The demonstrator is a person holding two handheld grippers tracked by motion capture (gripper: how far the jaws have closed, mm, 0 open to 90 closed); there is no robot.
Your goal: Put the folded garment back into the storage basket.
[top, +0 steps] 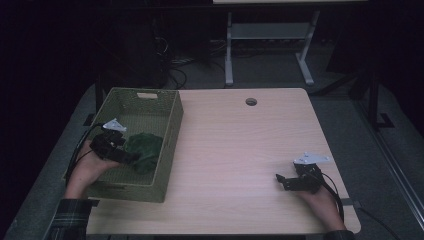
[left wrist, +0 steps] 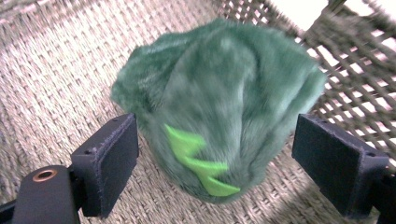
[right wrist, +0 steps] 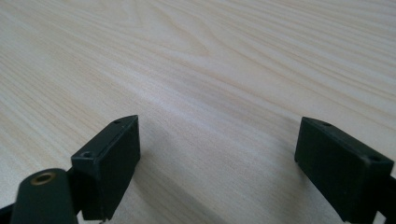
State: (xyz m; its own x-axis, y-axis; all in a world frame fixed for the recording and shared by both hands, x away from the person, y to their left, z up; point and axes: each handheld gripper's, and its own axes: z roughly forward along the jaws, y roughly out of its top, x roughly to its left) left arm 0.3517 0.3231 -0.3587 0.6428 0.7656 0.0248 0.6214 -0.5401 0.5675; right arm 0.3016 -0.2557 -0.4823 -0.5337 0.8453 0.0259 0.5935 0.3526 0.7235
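The high view looks forward and down from above the person's side, taking in the whole table (top: 240, 150), with the woven basket (top: 172, 130) at left of frame. The left gripper view sits very close inside that basket (left wrist: 56, 60) — its green plush toy (left wrist: 219, 98) fills mid-frame and also shows in the high view (top: 146, 150). The right gripper view skims low over bare tabletop (right wrist: 196, 56) — shared with the high view's lower right.

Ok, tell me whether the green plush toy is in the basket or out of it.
In. The green plush toy lies on the woven floor of the basket, between the open left gripper jaws.
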